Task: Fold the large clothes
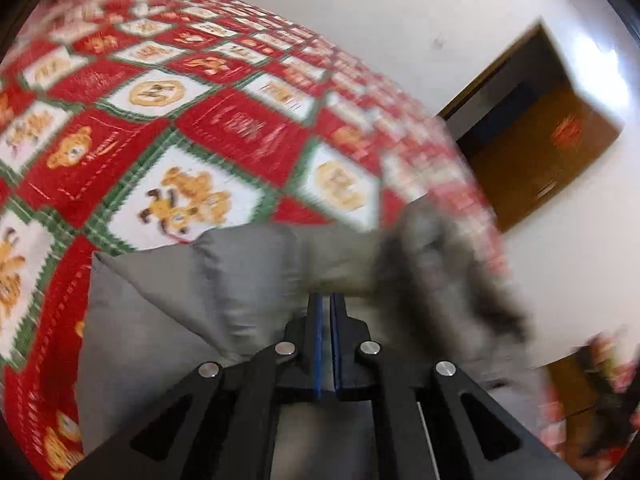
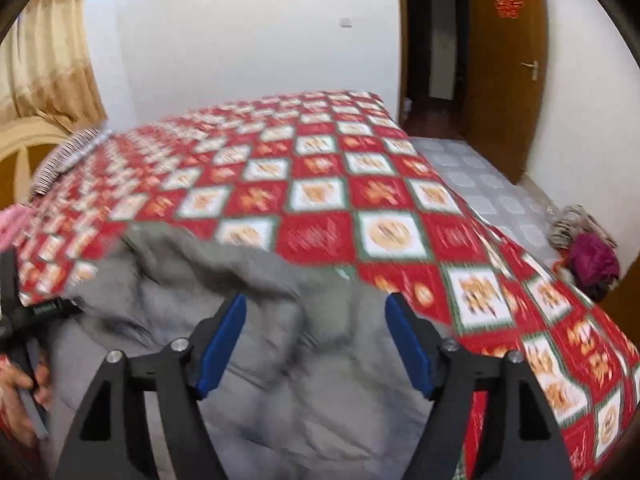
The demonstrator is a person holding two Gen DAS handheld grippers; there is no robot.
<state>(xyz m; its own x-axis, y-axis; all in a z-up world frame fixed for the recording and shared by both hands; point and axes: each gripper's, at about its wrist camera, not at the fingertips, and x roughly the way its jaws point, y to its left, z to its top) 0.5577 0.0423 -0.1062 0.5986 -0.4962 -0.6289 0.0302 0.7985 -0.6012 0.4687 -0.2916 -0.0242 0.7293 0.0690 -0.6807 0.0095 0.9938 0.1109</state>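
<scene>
Two claws over one grey padded coat [image 2: 248, 320], spread on bed [image 2: 320, 184] under red, white and green checked bedspread [image 1: 168, 120].

Left claw [image 1: 326, 300]: blue-lined fingers drawn together, clamped on a fold of the coat at the tips. Cloth bunched ahead of and to the left of the fingers, raised off the bedspread; right-hand part of the cloth blurred.

Right claw [image 2: 314, 336]: blue-padded fingers [image 2: 224, 344] spread wide, nothing between the pads. Positioned above the coat, apart from the cloth.

Coat location: near edge of the bed, rumpled, covering the bedspread from the left side to about the middle in the right wrist view.

Left margin, right wrist view: a hand [image 2: 18, 384] on a black handle, beside the coat.

Surroundings: brown wooden door [image 2: 508, 72] with red paper ornament [image 2: 506, 2], standing open beside white wall [image 2: 248, 40]; beige curtain [image 2: 44, 56] at far left; heap of clothes [image 2: 584, 248] on the floor past the right side of the bed.
</scene>
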